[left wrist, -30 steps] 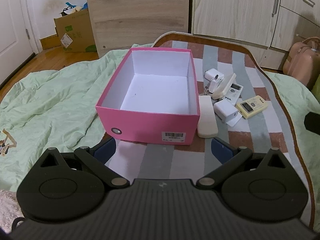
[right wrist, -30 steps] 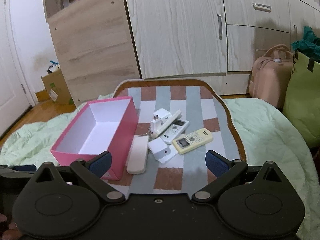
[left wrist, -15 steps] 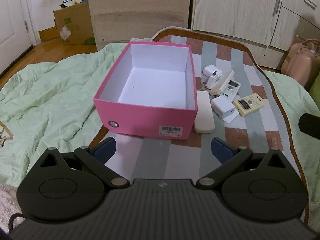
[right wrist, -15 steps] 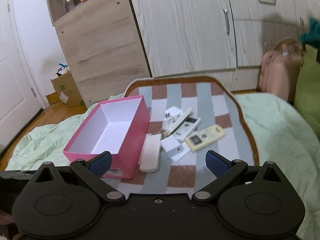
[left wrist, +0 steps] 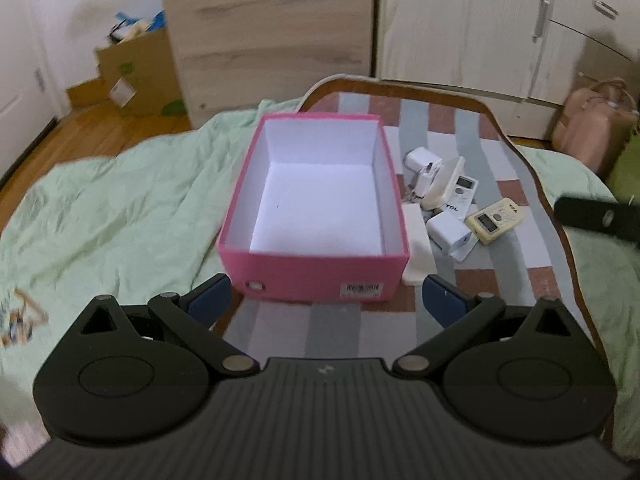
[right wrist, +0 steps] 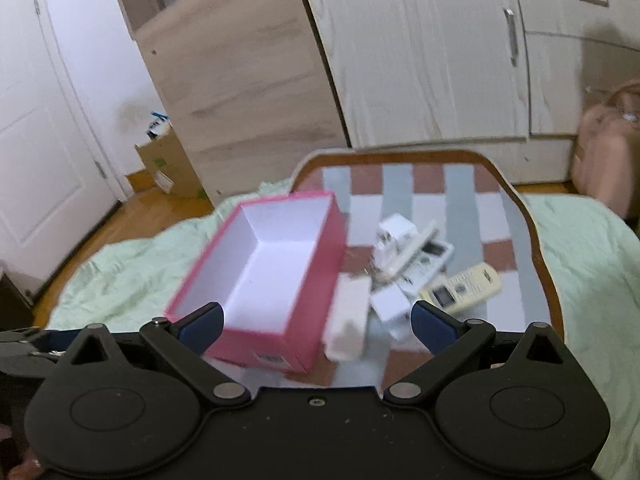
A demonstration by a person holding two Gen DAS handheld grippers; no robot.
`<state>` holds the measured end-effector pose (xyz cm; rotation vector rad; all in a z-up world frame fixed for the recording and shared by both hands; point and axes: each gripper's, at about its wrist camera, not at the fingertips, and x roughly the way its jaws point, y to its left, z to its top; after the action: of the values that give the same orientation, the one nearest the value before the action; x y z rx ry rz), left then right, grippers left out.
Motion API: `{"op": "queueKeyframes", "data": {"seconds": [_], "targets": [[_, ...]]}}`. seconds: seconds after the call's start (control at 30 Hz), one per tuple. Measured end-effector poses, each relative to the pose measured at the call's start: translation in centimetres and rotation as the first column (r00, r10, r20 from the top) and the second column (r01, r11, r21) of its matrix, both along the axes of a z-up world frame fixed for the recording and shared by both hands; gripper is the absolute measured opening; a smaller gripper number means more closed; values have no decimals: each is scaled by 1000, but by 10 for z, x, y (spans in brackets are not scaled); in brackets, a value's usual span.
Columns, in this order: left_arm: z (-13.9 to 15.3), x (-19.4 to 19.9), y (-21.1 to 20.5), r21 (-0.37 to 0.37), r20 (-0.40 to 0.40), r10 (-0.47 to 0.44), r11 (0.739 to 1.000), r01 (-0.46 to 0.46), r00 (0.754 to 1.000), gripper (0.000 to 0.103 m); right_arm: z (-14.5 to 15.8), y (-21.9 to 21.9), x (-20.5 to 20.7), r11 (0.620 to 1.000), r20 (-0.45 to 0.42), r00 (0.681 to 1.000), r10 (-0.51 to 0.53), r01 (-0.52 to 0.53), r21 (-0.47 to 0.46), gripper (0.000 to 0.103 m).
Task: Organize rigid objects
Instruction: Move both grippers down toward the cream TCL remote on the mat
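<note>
**A:** Start with your left wrist view. What have you got?

**B:** Your left gripper (left wrist: 326, 294) hangs over the near end of the striped mat (left wrist: 516, 184) with its blue fingertips (left wrist: 210, 298) spread wide and nothing between them. Just past them sits the pink box (left wrist: 316, 276), open-topped, white inside, nothing in it, barcode label facing you. The loose things lie to its right: a long white bar (left wrist: 418, 242) touching the box wall, a white charger block (left wrist: 448, 234) just beside that, a yellowish remote (left wrist: 496, 220) further right, and behind them a white TCL remote (left wrist: 456, 200) with a cream handset (left wrist: 442, 184) tilted across it and a white plug adapter (left wrist: 422, 160) at the back. A black part of your other tool (left wrist: 596, 220) pokes in at the right edge.

**A:** And your right wrist view?

**B:** It's blurred. Your right gripper (right wrist: 316, 322) is also fully apart and holding nothing. The pink box (right wrist: 308, 292) sits ahead and left, at an angle; the white bar (right wrist: 350, 320) lies along its right wall. The charger block (right wrist: 390, 304) and yellowish remote (right wrist: 464, 288) lie just beyond your right fingertip (right wrist: 434, 324). The rest of the pile (right wrist: 408, 248) is behind them on the mat (right wrist: 496, 208), which rests on a green sheet (right wrist: 592, 248).
</note>
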<state>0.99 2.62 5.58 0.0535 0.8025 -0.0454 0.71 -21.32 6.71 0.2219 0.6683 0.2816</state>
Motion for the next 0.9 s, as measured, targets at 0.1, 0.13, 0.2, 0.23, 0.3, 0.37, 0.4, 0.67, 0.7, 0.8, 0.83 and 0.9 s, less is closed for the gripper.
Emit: {"op": "queueKeyframes", "data": {"seconds": [0.1, 0.13, 0.2, 0.23, 0.3, 0.37, 0.4, 0.67, 0.7, 0.8, 0.83, 0.9], "targets": [[14, 17, 1, 8, -1, -48, 999, 48, 999, 103, 20, -3, 8, 1000, 6, 1000, 7, -8, 19, 102], [19, 23, 1, 3, -2, -64, 998, 64, 998, 103, 25, -4, 12, 1000, 4, 1000, 8, -8, 29, 102], [26, 36, 1, -17, -5, -100, 995, 100, 995, 102, 33, -6, 18, 999, -8, 1000, 11, -10, 43, 102], [28, 42, 0, -30, -7, -115, 993, 115, 993, 102, 36, -7, 21, 999, -14, 1000, 14, -13, 50, 102], [33, 54, -5, -43, -8, -142, 989, 141, 990, 101, 42, -9, 27, 998, -33, 999, 17, -15, 65, 102], [37, 66, -14, -42, -10, -177, 983, 177, 984, 101, 45, -11, 33, 997, -64, 998, 20, -15, 79, 102], [38, 71, -19, -42, -10, -196, 980, 196, 981, 101, 46, -14, 37, 996, -79, 997, 20, -13, 88, 102], [19, 124, -67, -57, 5, -300, 952, 300, 954, 103, 16, -63, 79, 963, -181, 970, -162, 196, 186, 102], [14, 131, -72, -78, 1, -313, 947, 313, 950, 103, 5, -72, 86, 953, -208, 959, -191, 232, 196, 102], [-5, 153, -92, -149, -15, -370, 920, 364, 929, 103, -31, -96, 102, 923, -299, 926, -232, 306, 231, 102], [-12, 159, -98, -168, -23, -383, 912, 375, 923, 102, -44, -103, 107, 916, -329, 916, -229, 318, 246, 101], [-27, 175, -115, -195, -40, -412, 897, 397, 910, 100, -65, -114, 116, 901, -386, 897, -218, 336, 273, 101]]}}
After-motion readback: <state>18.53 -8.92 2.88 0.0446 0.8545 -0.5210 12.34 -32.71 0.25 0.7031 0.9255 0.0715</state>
